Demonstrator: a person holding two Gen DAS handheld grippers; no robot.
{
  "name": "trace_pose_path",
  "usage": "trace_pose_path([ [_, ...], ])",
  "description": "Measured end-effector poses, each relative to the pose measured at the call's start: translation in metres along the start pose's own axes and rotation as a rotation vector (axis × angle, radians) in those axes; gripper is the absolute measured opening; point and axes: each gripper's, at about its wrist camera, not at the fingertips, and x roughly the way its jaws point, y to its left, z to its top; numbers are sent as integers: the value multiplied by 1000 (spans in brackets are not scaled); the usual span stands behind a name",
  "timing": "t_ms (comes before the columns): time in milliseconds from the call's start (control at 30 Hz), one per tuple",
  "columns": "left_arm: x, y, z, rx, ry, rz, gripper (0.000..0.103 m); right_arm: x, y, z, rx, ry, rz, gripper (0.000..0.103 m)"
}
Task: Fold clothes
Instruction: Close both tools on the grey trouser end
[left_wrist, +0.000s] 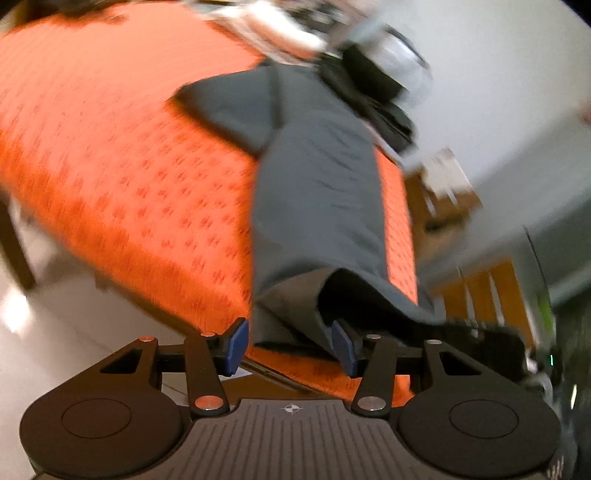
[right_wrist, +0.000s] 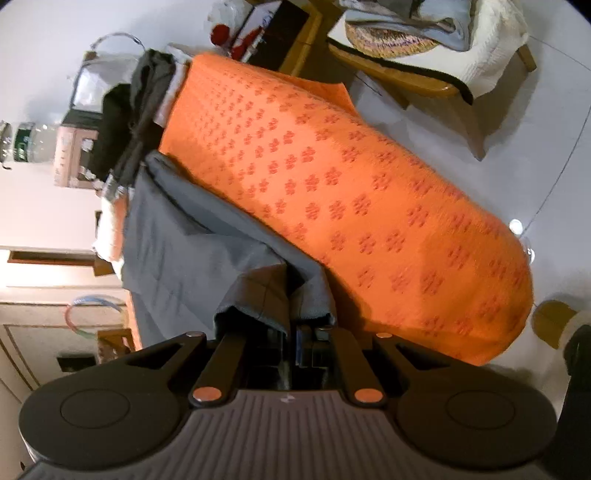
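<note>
Grey garment (left_wrist: 317, 184) long, creased, on orange cloth (left_wrist: 129, 166); right gripper (right_wrist: 295, 339) jaws clenched on hem, left gripper (left_wrist: 290, 345) jaws released.

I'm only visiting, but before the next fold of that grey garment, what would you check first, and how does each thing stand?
1. Right gripper jaws clamped on the grey garment: ok.
2. Left gripper gripping the hem: not ok, jaws apart, cloth between them.
3. Garment flat on the orange cover: not ok, near end lifted.
4. Bare cover beside the garment for folding: ok.
5. Dark clothes pile clear of the garment's far end: cannot tell.
</note>
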Motion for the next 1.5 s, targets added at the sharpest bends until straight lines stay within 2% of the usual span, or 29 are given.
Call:
trace_pose_path([
  [100,5,6,-23,-153,-54,-11,52,3,0,6,-8,33,-9,7],
  [200,6,5,-41,-223,-109,1,52,5,1,8,-25,61,-15,7],
  [233,6,5,-46,-240,-130,5,49,6,2,9,-34,69,-17,7],
  [367,10,2,-55,-274,-178,18,21,9,6,13,-60,98,-23,7],
  [400,12,1,-55,-278,-188,22,20,10,7,14,-64,104,-24,7],
  [700,23,-1,-49,-327,-219,30,21,11,5,18,-57,135,-18,7],
  [933,25,-1,-54,-386,-250,80,21,12,4,21,-44,144,-8,7],
  [1133,33,2,-52,-418,-275,71,23,11,3,24,-32,150,1,7],
  [1200,34,0,-53,-430,-295,66,31,10,4,24,-30,150,3,7],
  [1267,35,-4,-55,-435,-317,57,45,9,5,24,-26,148,8,7],
  [1367,35,-9,-54,-451,-331,46,50,4,9,24,-5,150,51,6],
  [1500,32,-12,-54,-484,-348,37,48,-7,17,25,29,152,118,6],
])
